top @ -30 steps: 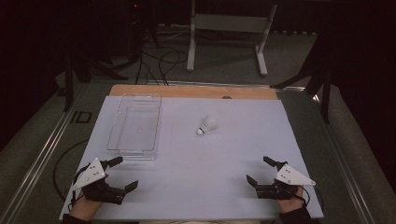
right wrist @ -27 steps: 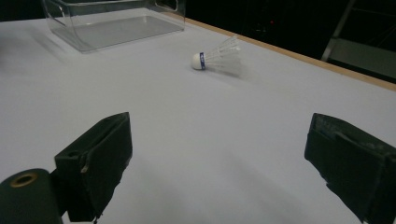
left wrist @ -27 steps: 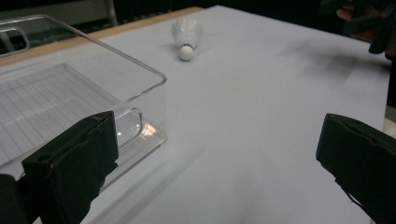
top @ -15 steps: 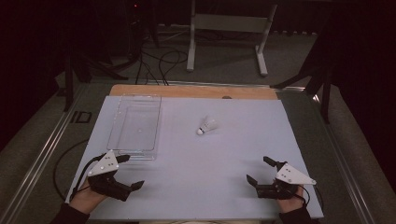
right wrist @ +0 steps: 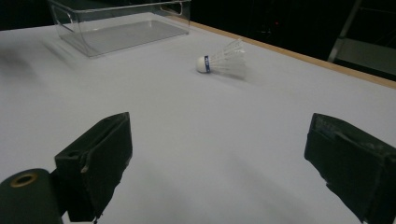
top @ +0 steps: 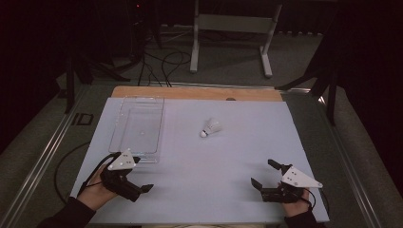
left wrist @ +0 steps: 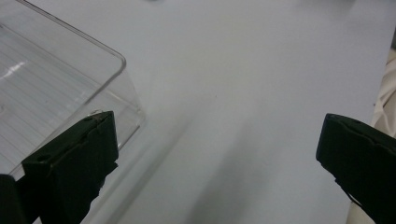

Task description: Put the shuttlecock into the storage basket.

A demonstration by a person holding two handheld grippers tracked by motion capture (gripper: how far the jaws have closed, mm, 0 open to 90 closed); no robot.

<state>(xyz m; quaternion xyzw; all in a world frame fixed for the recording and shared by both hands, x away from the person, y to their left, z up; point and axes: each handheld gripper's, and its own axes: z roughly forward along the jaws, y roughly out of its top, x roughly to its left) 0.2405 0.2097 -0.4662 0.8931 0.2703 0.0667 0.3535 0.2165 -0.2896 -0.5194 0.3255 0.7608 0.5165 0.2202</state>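
A white shuttlecock with a blue band lies on its side near the middle of the white table sheet; the right gripper view has the shuttlecock well ahead of the jaws. A clear plastic tray stands empty at the left. My left gripper hovers open just short of the tray's near right corner, and nothing is between its jaws. My right gripper rests open near the front right, holding nothing.
A wooden strip runs along the table's far edge. Beyond it, a metal stand and cables are on the dark floor. A metal rail borders the table's left side.
My left gripper has moved forward and to the right, closer to the tray's near corner. The right gripper, shuttlecock and tray have stayed put.
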